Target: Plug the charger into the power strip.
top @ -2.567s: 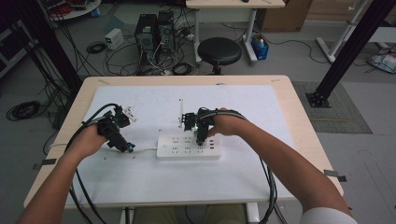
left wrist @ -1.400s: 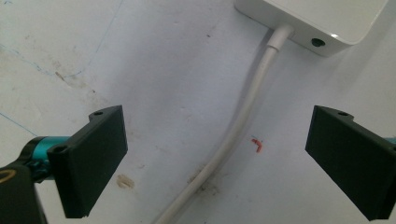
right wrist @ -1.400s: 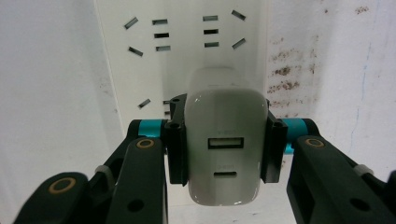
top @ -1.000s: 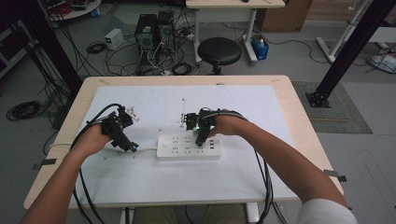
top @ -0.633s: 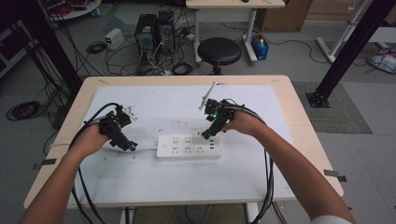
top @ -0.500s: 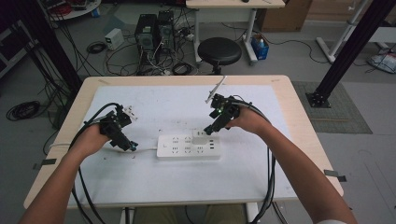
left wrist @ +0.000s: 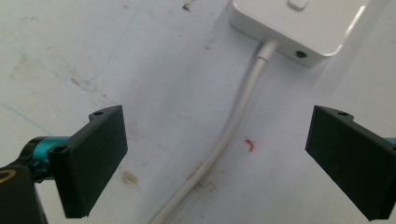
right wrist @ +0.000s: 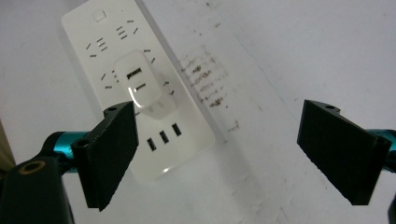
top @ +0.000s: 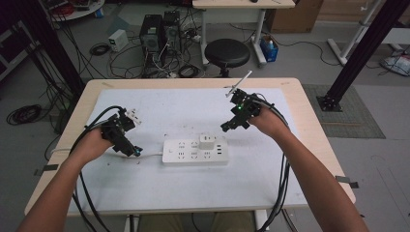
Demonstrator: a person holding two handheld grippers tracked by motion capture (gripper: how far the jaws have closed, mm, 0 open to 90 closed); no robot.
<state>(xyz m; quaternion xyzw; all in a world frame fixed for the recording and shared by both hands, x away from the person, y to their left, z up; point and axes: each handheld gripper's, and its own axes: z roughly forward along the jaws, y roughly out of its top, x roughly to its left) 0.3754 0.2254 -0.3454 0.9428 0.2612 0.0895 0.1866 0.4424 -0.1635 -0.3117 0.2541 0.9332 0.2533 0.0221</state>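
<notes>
Your right gripper [top: 229, 126] has its fingers [right wrist: 112, 154] spread wide with nothing between them; they have just been opening, and they touch nothing. The white charger [top: 208, 142] stands plugged into the power strip [top: 195, 152], and in the right gripper view it sits at about 10 o'clock from the gap, just above the left finger, with the strip's USB ports beside that finger. Your left gripper [top: 134, 151] also holds its fingers [left wrist: 91, 158] wide apart, gripping nothing. The strip's white cable [left wrist: 233, 126] runs over the desk [top: 159, 193] between them toward 12 o'clock, where the strip's end lies
</notes>
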